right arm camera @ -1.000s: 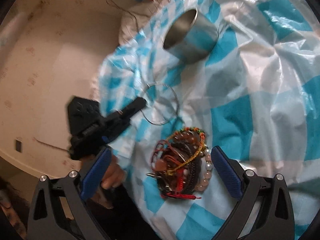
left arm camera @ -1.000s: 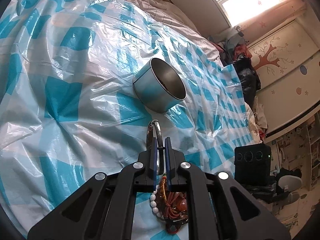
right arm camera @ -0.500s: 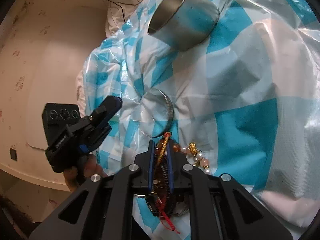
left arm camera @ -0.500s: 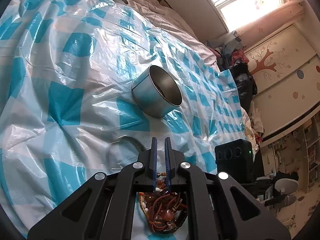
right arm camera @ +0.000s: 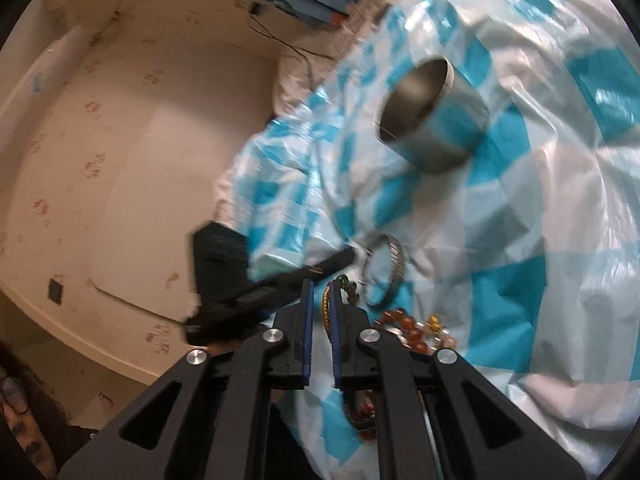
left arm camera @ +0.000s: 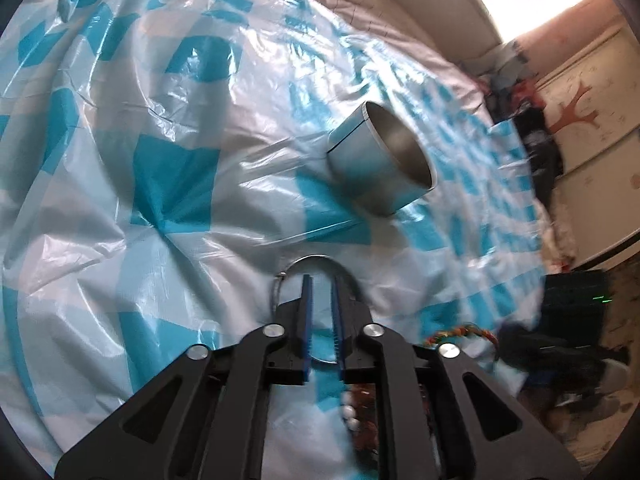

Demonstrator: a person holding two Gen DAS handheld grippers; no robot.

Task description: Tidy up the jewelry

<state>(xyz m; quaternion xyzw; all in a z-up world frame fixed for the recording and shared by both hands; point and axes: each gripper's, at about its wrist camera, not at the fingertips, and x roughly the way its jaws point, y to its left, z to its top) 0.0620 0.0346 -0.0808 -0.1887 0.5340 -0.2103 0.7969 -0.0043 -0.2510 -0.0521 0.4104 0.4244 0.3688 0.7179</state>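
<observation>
A steel cup (left arm camera: 384, 168) (right arm camera: 434, 120) lies on its side on the blue-checked plastic sheet (left arm camera: 172, 184). My left gripper (left arm camera: 321, 278) points down at a silver bangle (left arm camera: 316, 258) (right arm camera: 386, 268) on the sheet. Its jaws are opening, the bangle curves around the tips, and only sheet shows between the pads. My right gripper (right arm camera: 320, 284) is closing, with a gold braided bracelet (right arm camera: 326, 308) (left arm camera: 460, 330) pinched between its pads and raised off the pile. The pile of beaded bracelets (right arm camera: 408, 332) (left arm camera: 360, 420) lies just right of it.
The sheet covers a bed; bare bedding (left arm camera: 360, 0) shows past its far edge. The left gripper's body (right arm camera: 256, 300) crosses in front of the right one. A black speaker (left arm camera: 576, 300) stands beyond the bed's edge, and a pale wall panel (right arm camera: 160, 160) runs alongside.
The left gripper let go of the bangle, which now lies flat, and its jaws have parted a little. The right gripper went from wide open to shut on the gold bracelet and rose.
</observation>
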